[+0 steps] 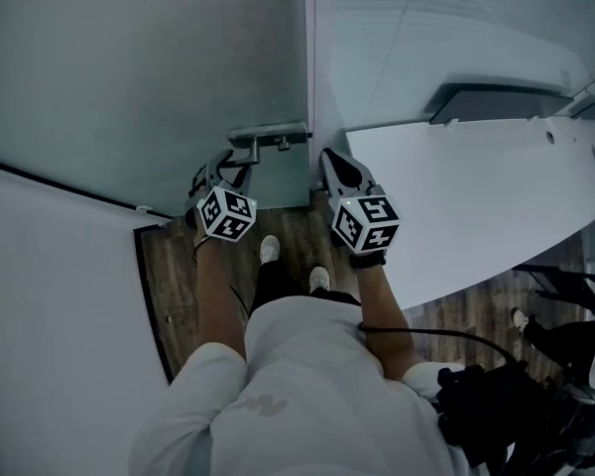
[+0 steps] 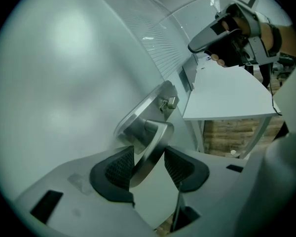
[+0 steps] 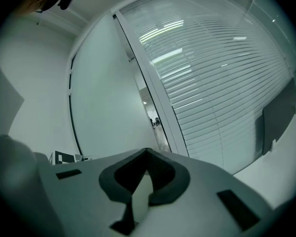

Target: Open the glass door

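1. Got a frosted glass door [image 1: 149,67] dead ahead, with a steel handle [image 1: 268,135] on its right edge, right next to the frame.
2. Lies level along the glass in the head view: long axis side to side, free end pointing left, away from that edge.
3. Seen from the left gripper view, runs from a round hub down toward the camera, leaning a bit left.
4. Over to the left gripper [image 2: 149,163]: jaws spread, straddling the handle's free end. Looks to brush the left pad, with a sliver of gap at the right pad, so not really pinching it.
5. Then the right gripper [image 3: 147,157]: jaws pressed together, nothing in them. Hangs just right of the handle by the frame, over the edge of a white bench [image 1: 476,196], aimed at slatted blinds [image 3: 222,73].
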Available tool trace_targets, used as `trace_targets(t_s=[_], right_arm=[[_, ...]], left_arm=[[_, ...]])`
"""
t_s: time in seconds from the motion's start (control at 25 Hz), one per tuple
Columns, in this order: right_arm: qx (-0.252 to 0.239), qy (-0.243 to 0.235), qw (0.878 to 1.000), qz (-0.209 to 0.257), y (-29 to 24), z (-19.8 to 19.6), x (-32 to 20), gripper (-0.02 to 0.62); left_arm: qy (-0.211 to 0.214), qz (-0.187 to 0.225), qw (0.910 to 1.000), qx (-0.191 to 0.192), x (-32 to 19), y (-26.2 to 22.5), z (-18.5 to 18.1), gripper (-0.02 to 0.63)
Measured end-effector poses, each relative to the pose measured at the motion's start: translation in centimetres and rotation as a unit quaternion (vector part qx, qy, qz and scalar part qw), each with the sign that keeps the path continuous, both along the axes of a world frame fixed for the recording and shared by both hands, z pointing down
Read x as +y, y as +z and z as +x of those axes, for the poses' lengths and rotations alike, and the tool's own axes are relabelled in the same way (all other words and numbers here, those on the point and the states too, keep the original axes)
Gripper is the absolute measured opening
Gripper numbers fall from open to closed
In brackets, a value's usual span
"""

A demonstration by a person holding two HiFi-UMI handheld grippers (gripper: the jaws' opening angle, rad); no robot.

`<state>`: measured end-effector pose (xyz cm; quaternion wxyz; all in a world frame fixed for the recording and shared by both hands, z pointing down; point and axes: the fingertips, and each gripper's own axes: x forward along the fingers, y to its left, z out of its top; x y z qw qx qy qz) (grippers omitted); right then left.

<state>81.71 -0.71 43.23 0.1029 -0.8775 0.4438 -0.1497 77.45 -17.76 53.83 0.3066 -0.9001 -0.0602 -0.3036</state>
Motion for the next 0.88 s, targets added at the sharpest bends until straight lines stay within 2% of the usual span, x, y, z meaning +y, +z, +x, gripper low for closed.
trace_targets(t_s=[0.2, 0.64, 0.76, 0.88], right_arm=[[-0.006, -0.010, 1.000, 0.013, 0.0, -2.1, 1.1, -0.002], [0.053, -0.043, 0.998, 0.016, -1.5, -7.1, 1.7, -0.002], [0.064, -0.039, 0.997, 0.017, -2.1, -9.1, 2.3, -0.002], [0.076, -0.030, 0.997, 0.005, -2.6, -11.5, 2.8, -0.002]], left_arm=[[0.010, -0.008, 0.9998, -0.012, 1.3, -0.2, -3.2, 0.169], [0.038, -0.009, 0.9992, -0.003, 3.6, 0.6, -10.6, 0.175], [0.052, -0.012, 0.9986, 0.006, 4.2, 0.8, -12.7, 0.176], [0.077, -0.037, 0.9961, 0.025, 4.6, 0.8, -14.2, 0.195]])
